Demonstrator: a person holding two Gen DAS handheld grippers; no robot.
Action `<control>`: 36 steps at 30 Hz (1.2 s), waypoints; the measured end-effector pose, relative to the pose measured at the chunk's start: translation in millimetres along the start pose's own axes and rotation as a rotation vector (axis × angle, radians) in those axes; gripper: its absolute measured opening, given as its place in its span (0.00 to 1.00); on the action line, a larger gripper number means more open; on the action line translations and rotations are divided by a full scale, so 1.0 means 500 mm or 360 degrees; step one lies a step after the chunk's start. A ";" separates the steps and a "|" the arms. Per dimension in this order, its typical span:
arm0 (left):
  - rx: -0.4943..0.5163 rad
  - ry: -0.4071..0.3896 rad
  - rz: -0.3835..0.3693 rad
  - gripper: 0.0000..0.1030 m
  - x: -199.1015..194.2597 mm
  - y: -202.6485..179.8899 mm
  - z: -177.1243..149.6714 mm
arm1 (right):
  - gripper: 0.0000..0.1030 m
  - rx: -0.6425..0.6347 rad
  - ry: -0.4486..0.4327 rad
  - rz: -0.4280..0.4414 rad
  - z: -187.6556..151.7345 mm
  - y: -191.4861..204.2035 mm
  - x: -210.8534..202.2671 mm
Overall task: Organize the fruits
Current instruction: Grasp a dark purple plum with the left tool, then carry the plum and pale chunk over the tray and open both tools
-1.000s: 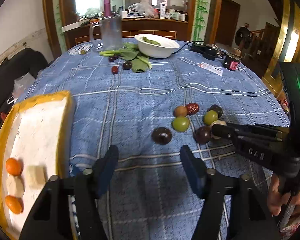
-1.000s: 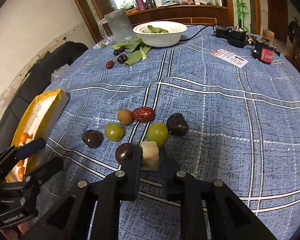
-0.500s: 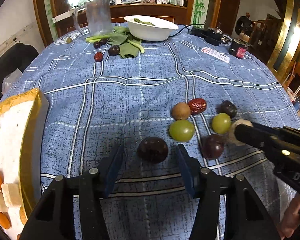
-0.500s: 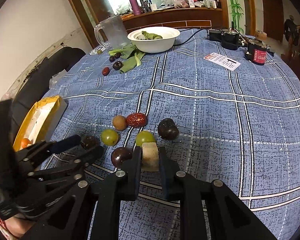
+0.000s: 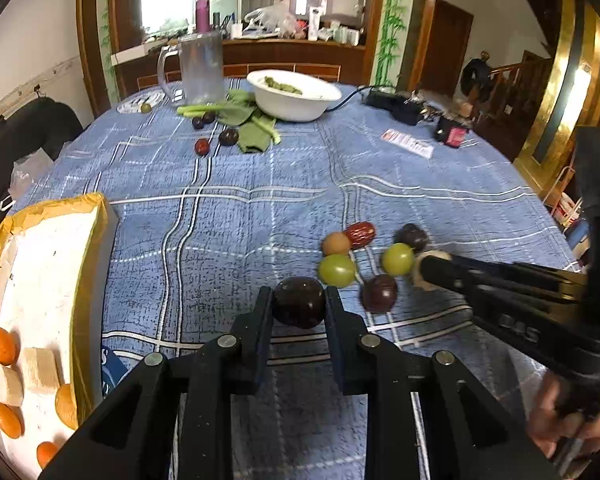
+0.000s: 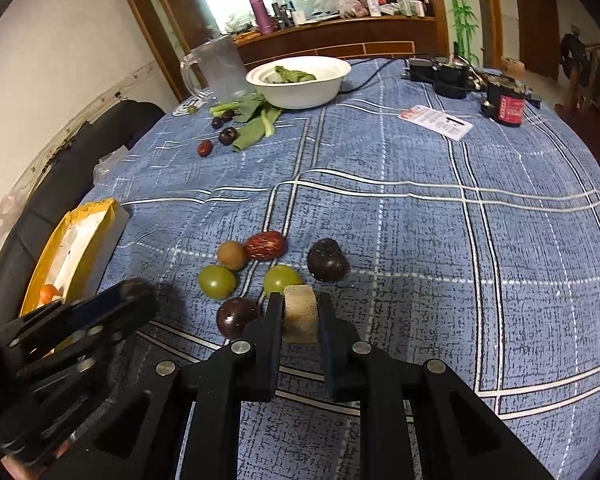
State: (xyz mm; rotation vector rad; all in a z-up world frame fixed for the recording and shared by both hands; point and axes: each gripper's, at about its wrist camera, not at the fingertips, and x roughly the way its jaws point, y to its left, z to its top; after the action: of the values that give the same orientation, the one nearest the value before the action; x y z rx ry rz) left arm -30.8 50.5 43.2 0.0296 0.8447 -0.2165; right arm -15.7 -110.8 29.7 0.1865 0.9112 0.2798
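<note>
My left gripper (image 5: pixel 299 304) is shut on a dark purple plum (image 5: pixel 299 301) just above the blue cloth. My right gripper (image 6: pixel 299 312) is shut on a pale beige fruit chunk (image 6: pixel 299 312); it also shows in the left wrist view (image 5: pixel 428 264). Loose fruits lie together on the cloth: two green ones (image 6: pixel 216 281) (image 6: pixel 281 278), a brown one (image 6: pixel 231 255), a red date (image 6: pixel 266 245), and two dark plums (image 6: pixel 327 265) (image 6: pixel 235 317). A yellow-rimmed white tray (image 5: pixel 40 264) at the left holds orange fruits (image 5: pixel 2 346) and beige chunks (image 5: pixel 40 368).
At the far side stand a white bowl (image 5: pixel 293 94), a glass mug (image 5: pixel 200 68), green leaves (image 5: pixel 244 120) with small dark fruits (image 5: pixel 228 136), a card (image 5: pixel 407 143) and black devices (image 5: pixel 396 104). A dark chair (image 5: pixel 24 132) stands beyond the left edge.
My left gripper moved forward to the near dark plum and closed on it. My right gripper has stayed shut on the beige chunk in about the same place.
</note>
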 end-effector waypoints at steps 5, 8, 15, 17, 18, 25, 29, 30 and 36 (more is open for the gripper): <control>0.0014 -0.0047 0.0006 0.23 -0.036 -0.010 -0.009 | 0.17 0.0041 -0.0057 0.0006 0.006 -0.010 -0.015; -0.0010 -0.0042 0.0019 0.23 -0.048 -0.008 -0.015 | 0.17 0.0061 -0.0071 0.0021 0.006 -0.012 -0.020; -0.0076 -0.0021 0.0019 0.23 -0.056 0.009 -0.027 | 0.17 0.0065 -0.0109 0.0024 0.004 -0.009 -0.028; -0.0125 -0.0028 -0.0052 0.23 -0.069 0.018 -0.025 | 0.17 0.0088 -0.0131 0.0007 0.000 -0.012 -0.030; -0.0134 -0.0048 -0.0060 0.23 -0.080 0.023 -0.026 | 0.17 0.0112 -0.0135 -0.0004 -0.004 -0.015 -0.030; -0.0242 -0.0149 -0.0083 0.23 -0.153 0.096 -0.043 | 0.17 0.0162 -0.0144 -0.0031 -0.021 -0.008 -0.037; -0.0382 -0.0197 -0.0036 0.23 -0.198 0.187 -0.059 | 0.17 0.0180 -0.0163 0.0093 -0.033 0.020 -0.063; -0.0421 -0.0206 -0.0011 0.23 -0.210 0.211 -0.064 | 0.17 0.0187 -0.0169 0.0173 -0.034 0.031 -0.070; -0.0616 -0.0247 0.0128 0.23 -0.246 0.341 -0.109 | 0.18 0.0016 -0.0108 0.0489 -0.026 0.177 -0.081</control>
State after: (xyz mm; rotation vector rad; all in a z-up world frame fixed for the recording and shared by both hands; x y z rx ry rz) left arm -116.0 245.2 88.3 -0.3116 0.7172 0.0226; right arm -63.7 -39.1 76.6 0.3446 0.8157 0.5504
